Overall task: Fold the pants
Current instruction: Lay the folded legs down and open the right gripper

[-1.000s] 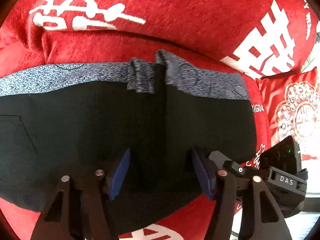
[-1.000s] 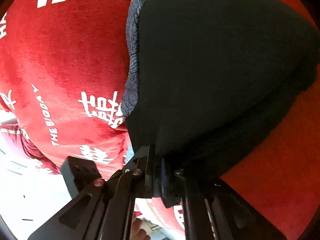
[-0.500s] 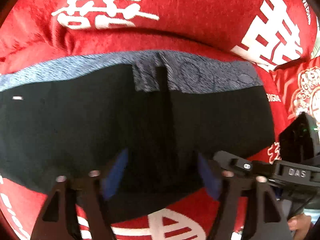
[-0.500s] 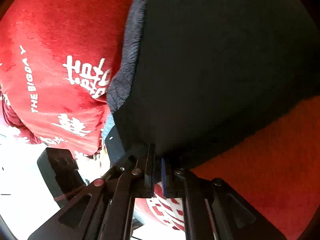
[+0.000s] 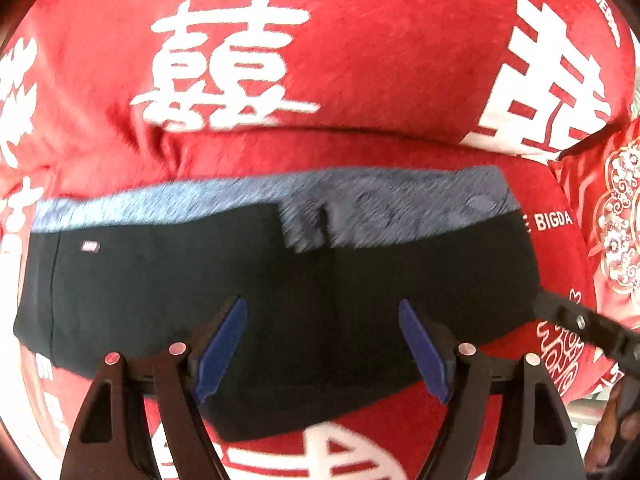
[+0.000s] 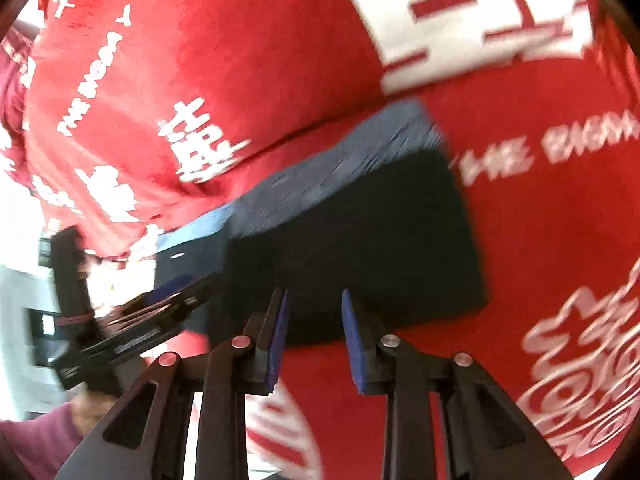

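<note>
I am looking down on the folded black pants with a grey-blue heathered waistband (image 5: pixel 280 288), which are lying flat as a wide band on the red plush cover printed with white characters (image 5: pixel 360 60). The waistband edge is running along the far side, close under the bulging back cushion; the near fold is sitting toward the front edge of the cover. A small white label is showing near the pants' left end.

I am holding the left gripper (image 5: pixel 322 344) just above the near part of the pants, its blue-padded fingers (image 5: pixel 222 350) spread wide and grasping nothing.

In the right wrist view, which is blurred, the pants (image 6: pixel 360 248) are appearing as a compact dark block on the cover (image 6: pixel 240 80). I am keeping the right gripper (image 6: pixel 314 340) at the block's near edge, its fingers parted with a clear gap and nothing between them. The left gripper's black body is showing at the pants' left end, and a red embroidered cushion (image 5: pixel 616 240) is sitting at the cover's right side.
</note>
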Motion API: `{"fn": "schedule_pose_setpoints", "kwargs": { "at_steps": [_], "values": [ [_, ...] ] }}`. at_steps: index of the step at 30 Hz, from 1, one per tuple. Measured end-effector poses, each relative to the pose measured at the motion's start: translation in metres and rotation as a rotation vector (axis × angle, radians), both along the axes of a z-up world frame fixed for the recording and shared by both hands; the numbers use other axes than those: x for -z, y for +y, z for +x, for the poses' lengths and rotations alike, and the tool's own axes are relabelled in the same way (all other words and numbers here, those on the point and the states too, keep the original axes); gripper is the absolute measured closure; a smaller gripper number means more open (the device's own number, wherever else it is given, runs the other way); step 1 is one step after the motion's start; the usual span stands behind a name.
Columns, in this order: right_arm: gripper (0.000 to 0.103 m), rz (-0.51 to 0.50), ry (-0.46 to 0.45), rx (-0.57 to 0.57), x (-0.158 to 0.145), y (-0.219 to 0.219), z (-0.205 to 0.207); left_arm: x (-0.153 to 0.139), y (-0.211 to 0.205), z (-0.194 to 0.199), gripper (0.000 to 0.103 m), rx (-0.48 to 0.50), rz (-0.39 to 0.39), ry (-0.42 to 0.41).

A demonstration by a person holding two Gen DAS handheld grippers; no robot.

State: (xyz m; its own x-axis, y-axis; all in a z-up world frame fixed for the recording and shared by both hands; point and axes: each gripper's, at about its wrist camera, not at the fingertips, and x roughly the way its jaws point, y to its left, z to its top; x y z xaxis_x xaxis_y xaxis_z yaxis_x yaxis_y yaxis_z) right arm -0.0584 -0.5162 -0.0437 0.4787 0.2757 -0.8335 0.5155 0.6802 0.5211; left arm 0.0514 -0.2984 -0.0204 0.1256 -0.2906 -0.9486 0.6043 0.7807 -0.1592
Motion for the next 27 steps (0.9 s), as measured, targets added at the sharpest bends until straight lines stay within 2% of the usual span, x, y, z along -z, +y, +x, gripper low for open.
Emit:
{"fn": "schedule_pose_setpoints", "kwargs": {
  "at_steps": [2, 4, 7, 9, 11, 15, 19, 22, 27],
  "values": [
    [0.073, -0.027, 0.018, 0.018, 0.005, -0.019, 0.009, 0.004, -0.016, 0.000, 0.024, 0.017, -0.004, 0.002],
    [0.073, -0.059, 0.041, 0.014, 0.011, -0.031, 0.014, 0.019, -0.031, 0.000, 0.024, 0.023, 0.033, 0.015],
    [0.073, -0.033, 0.078, -0.001, 0.032, -0.037, 0.022, 0.044, -0.032, 0.002, 0.024, -0.027, 0.106, 0.054],
    [0.074, -0.028, 0.082, -0.012, 0.039, -0.033, 0.020, 0.051, -0.024, 0.001, 0.023, -0.064, 0.103, 0.090],
    [0.074, -0.032, 0.078, -0.031, 0.039, -0.029, 0.017, 0.049, -0.018, 0.000, 0.023, -0.081, 0.099, 0.097],
    [0.073, -0.015, 0.089, -0.068, 0.038, -0.020, 0.022, 0.042, -0.014, -0.001, 0.023, -0.099, 0.150, 0.080],
    [0.073, 0.005, 0.101, -0.093, 0.038, -0.022, 0.024, 0.036, -0.005, -0.003, 0.023, -0.143, 0.163, 0.073],
    [0.073, 0.005, 0.101, -0.128, 0.039, -0.022, 0.026, 0.036, 0.001, -0.005, 0.001, -0.176, 0.172, 0.061],
    [0.073, -0.025, 0.088, -0.168, 0.038, -0.018, 0.026, 0.042, 0.018, -0.010, 0.001, -0.204, 0.169, 0.058]
  ]
}}
